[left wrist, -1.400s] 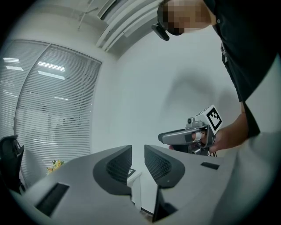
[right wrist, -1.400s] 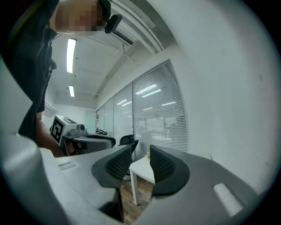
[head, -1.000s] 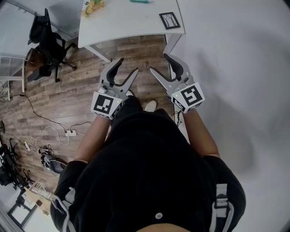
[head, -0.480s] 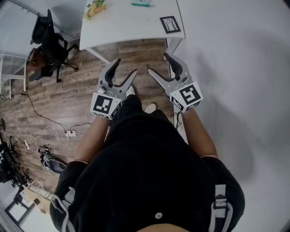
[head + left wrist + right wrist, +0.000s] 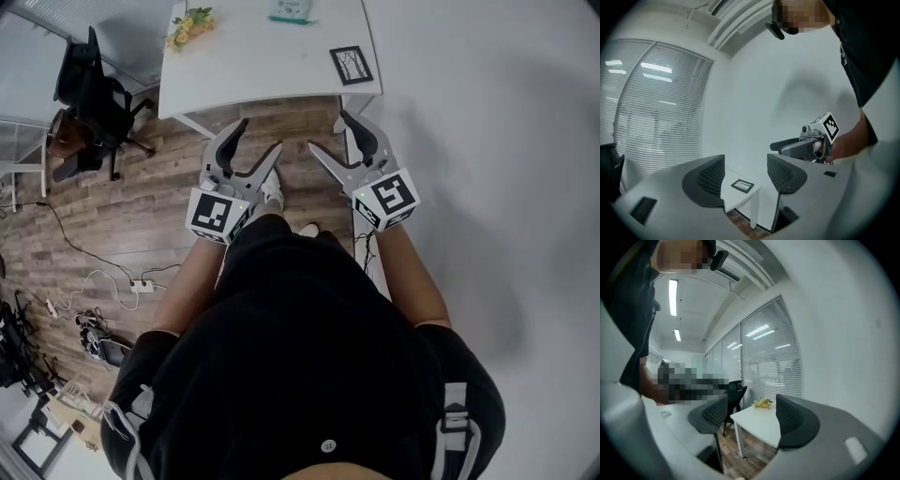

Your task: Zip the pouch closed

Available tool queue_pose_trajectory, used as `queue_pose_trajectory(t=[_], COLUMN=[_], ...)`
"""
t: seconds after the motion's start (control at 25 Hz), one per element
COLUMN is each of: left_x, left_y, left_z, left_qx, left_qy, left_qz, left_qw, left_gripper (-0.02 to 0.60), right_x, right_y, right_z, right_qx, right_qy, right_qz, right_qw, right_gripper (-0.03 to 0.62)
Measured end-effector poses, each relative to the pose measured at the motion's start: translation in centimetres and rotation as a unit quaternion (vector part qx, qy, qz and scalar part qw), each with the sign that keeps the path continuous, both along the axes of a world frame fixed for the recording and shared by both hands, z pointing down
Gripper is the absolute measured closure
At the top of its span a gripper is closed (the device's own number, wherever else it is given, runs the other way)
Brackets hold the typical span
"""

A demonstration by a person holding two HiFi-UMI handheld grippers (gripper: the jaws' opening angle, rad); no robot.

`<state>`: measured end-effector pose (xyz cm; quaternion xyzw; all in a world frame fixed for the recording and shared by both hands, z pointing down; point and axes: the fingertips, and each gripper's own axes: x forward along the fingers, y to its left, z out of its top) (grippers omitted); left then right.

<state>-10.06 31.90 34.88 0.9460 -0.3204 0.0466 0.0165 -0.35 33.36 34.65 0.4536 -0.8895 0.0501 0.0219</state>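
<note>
Left gripper (image 5: pixel 261 137): grey plastic shell, matt; jaws just opened, nothing between them.
Right gripper (image 5: pixel 328 131): same grey matt plastic; jaws just opened, nothing between them.
Pads (image 5: pixel 705 178): black, rubbery-looking, fine grid texture.
Table (image 5: pixel 253 52), ahead of both claws: white, smooth, matt.
Floor (image 5: pixel 141 206), below the claws: wood-grain planks, low sheen.
Top (image 5: pixel 319 356), behind the claws: black cloth, matt.

a white table (image 5: pixel 253 61) bears yellow flowers (image 5: pixel 187 25) and a black-framed card (image 5: pixel 351 65); a black office chair (image 5: pixel 92 98) and loose cables (image 5: pixel 98 279) sit on the wooden floor (image 5: pixel 141 202).
</note>
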Motion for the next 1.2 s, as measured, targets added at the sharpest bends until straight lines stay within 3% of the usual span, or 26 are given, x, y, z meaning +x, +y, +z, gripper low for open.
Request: queue_pose_trajectory(t=[0.76,1.2], left_x=[0.2,-1.4], left_y=[-19.7,-26.6], left_z=[0.7,1.8], left_qx=[-0.025,-0.038], left_qy=[0.014,0.013], left_qz=[0.039,0.070], left_qw=[0.9988,0.9968], left_gripper=[0.308,0.308], right_x=[-0.6,-2.1], right_y=[-18.8,-25.8], right_z=[1.8,3.4], right_qx=[-0.041,-0.064], right_qy=[0.022,0.036], right_qz=[0.029,0.056], right_qw=[0.998,0.996], right_gripper=[0.273,0.273])
